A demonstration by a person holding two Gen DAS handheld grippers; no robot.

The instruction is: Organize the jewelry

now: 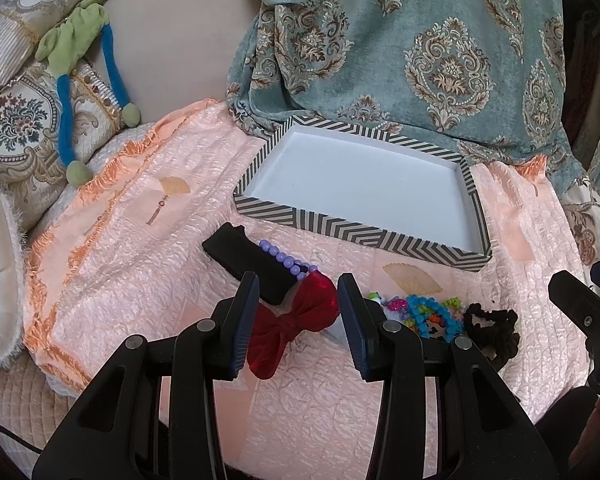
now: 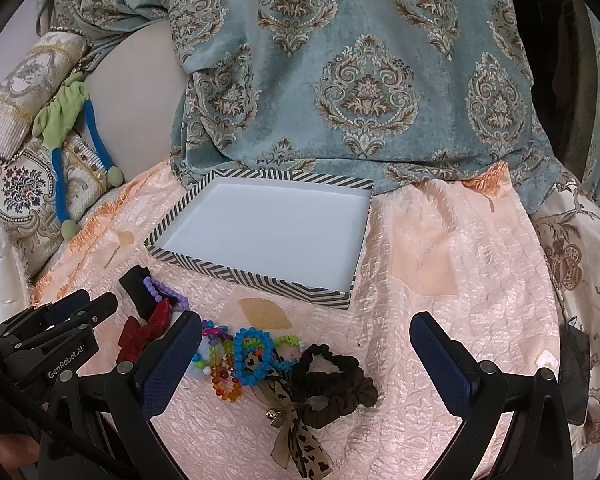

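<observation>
Between the blue pads: the red bow [image 1: 296,322] lies on the pink quilt [image 1: 140,264], flanked by the left gripper [image 1: 298,320] but not pinched.
Left claw: jaws apart, nothing held.
Right claw: right gripper [image 2: 306,368] spread wide, holding nothing, over the bead bracelets [image 2: 240,354] and dark scrunchie [image 2: 336,384].
Bow's long axis: runs near-left to far-right, askew to the jaws' closing line.
Destination: striped tray [image 1: 364,236], empty, lies beyond the bow, far and slightly right.
Nearer hand: left, I judge, for the bow.
</observation>
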